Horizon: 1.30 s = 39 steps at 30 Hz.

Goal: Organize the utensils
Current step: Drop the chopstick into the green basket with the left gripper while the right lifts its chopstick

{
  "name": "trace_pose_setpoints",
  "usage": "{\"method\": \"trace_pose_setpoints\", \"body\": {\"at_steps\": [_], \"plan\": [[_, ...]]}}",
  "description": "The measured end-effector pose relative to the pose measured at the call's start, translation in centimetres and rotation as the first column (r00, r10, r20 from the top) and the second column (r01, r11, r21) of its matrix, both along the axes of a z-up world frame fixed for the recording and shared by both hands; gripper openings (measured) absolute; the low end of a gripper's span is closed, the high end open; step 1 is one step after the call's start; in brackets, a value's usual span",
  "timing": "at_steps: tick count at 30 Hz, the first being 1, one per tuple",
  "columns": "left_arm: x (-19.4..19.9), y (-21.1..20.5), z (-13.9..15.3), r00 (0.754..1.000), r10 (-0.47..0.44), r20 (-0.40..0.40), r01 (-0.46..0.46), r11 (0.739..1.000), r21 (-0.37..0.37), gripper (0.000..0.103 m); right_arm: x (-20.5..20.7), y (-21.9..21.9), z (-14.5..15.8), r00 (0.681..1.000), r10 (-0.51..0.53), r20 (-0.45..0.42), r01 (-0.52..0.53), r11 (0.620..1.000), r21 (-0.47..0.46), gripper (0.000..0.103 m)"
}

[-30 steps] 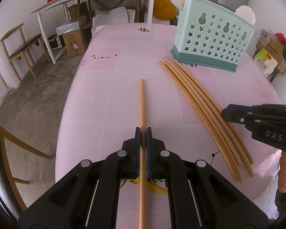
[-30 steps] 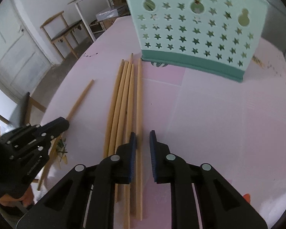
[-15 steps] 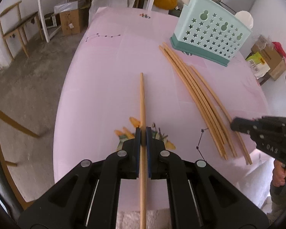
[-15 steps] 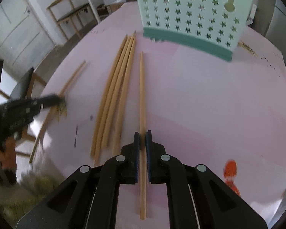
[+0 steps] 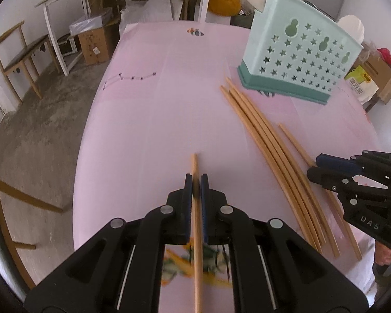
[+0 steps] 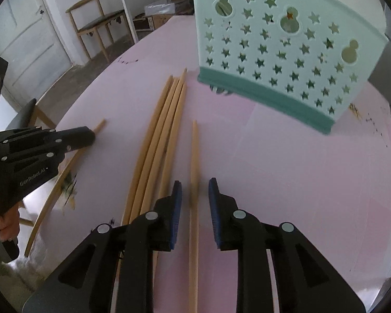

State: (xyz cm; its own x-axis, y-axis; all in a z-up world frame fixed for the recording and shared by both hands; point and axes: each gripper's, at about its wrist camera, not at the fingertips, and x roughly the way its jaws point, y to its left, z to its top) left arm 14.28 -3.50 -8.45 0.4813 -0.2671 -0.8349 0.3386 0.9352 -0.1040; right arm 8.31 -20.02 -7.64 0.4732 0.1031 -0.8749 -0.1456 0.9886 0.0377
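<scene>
Step in hand: picking chopsticks off the pink tabletop (image 5: 148,120) to go into the mint star-cut holder (image 5: 297,60), which stands upright at about 1 o'clock in the left wrist view, far side of the tabletop.

Left tongs (image 5: 196,182): narrow, clamped on one chopstick (image 5: 195,167), its tip poking just past the pads toward 12 o'clock, the rest running back under the tool.

Right tongs (image 6: 194,195): jaws opening, a single chopstick (image 6: 194,151) lying between them on the tabletop, pads not pressing it. Looks like a release or a re-grip; can't say which.

Bundle of four chopsticks (image 6: 164,130) lies just beside that single one, at 10–11 o'clock of the right tongs, tips toward the holder base, near it but apart.

Next move, my read: the left stick has to be lifted, tipped upright and dropped through the holder's open top. The top opening isn't visible from either camera, so the compartment is unknown. The right side needs a clean re-close on the single stick without catching the bundle.

Room: wide bare tabletop at 11–12 o'clock of the left tongs, clear path to the holder. The near tabletop edge is right under both tools, and the stick ends at 5 o'clock in the left view sit close to it, so a nudge could roll one off. The two tools are near each other; crossing risks a bump.
</scene>
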Motion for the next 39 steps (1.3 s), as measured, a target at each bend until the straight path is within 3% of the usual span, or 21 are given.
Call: {"method": "trace_pose_setpoints", "body": {"at_steps": [4,8,15,21,28,33,39], "plan": [[0.7,-0.3,0.0,1.0,-0.018,0.022,0.019,1.0,-0.014,0.004,0.6,-1.0,0.0,0.999,-0.042,0.007,0.042,0.998,0.043,0.007],[1.0,0.5,0.9,1.0,-0.002,0.016,0.004,0.997,-0.078,0.004,0.7,-2.5,0.3,0.996,-0.094,0.008,0.092,0.986,0.137,0.007],[-0.5,3.1,7.7,0.988,0.015,0.151,0.021,0.972,-0.235,0.004,-1.0,-5.3,3.8,0.98,-0.173,0.097,0.147,0.961,0.233,0.007],[-1.0,4.8,14.5,0.961,0.014,0.277,0.089,0.93,-0.357,0.004,-2.8,-8.2,7.9,0.945,-0.258,0.202,0.185,0.929,0.32,0.007],[-0.4,3.6,22.3,0.899,0.002,0.437,0.221,0.86,-0.46,0.004,-3.6,-9.5,9.8,0.923,-0.295,0.246,0.197,0.913,0.356,0.007],[1.1,0.8,25.6,0.857,0.009,0.515,0.278,0.834,-0.477,0.004,-3.4,-9.7,9.6,0.922,-0.298,0.246,0.195,0.908,0.37,0.007],[4.1,-3.0,26.8,0.847,0.013,0.532,0.296,0.819,-0.492,0.004,-3.3,-9.9,9.3,0.924,-0.295,0.243,0.188,0.905,0.382,0.007]]}}
